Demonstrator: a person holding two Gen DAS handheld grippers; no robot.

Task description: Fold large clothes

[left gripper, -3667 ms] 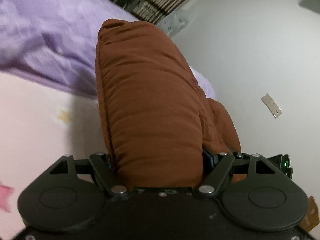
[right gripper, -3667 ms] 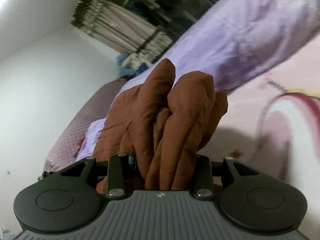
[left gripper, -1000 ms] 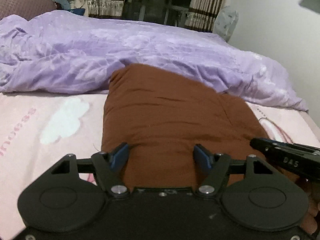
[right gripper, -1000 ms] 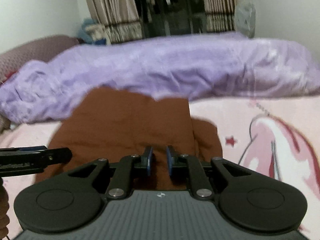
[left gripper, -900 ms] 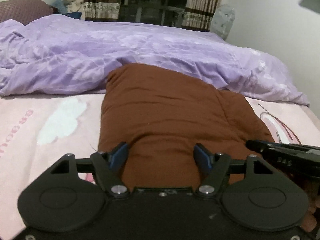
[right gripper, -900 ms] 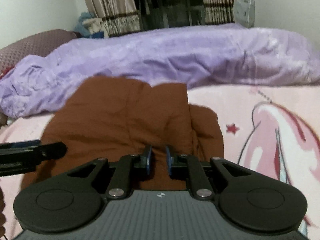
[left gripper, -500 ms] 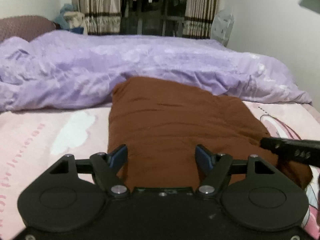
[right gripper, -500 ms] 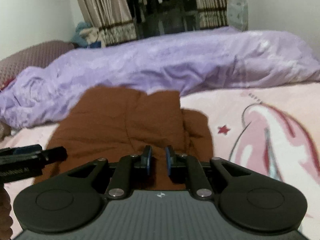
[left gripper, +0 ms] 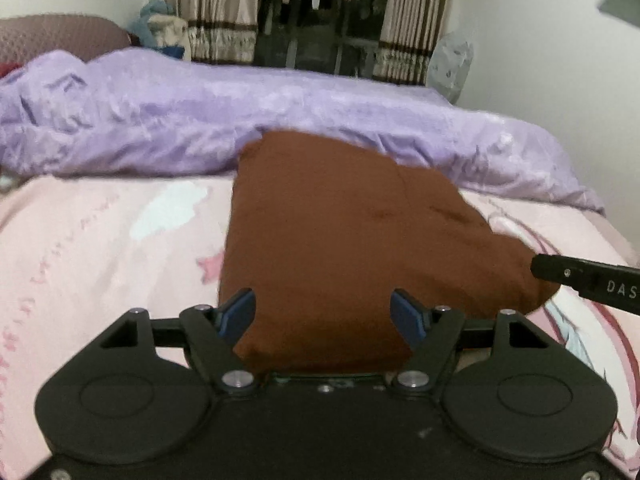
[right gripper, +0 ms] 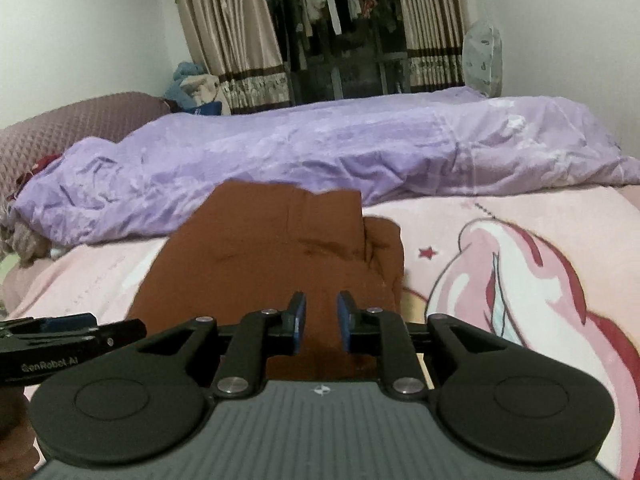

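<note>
A brown garment lies folded in a thick rectangle on the pink printed sheet, its far edge against the purple duvet. My left gripper stands wide open. The garment's near end lies between its jaws, and the blue pads do not press on it. My right gripper is at the garment's near right edge. Its jaws are opening and stand a narrow gap apart, with brown cloth showing through the gap, not pinched. Each gripper's finger shows in the other view, left gripper and right gripper.
A rumpled purple duvet runs across the bed behind the garment. A maroon quilted headboard and plush toys are at far left. Curtains, hanging clothes and a covered fan stand by the back wall.
The garment, held bunched in the air by both grippers earlier, now lies flat on the bed. Both grippers have drawn back from it, and the right jaws have parted a little.
</note>
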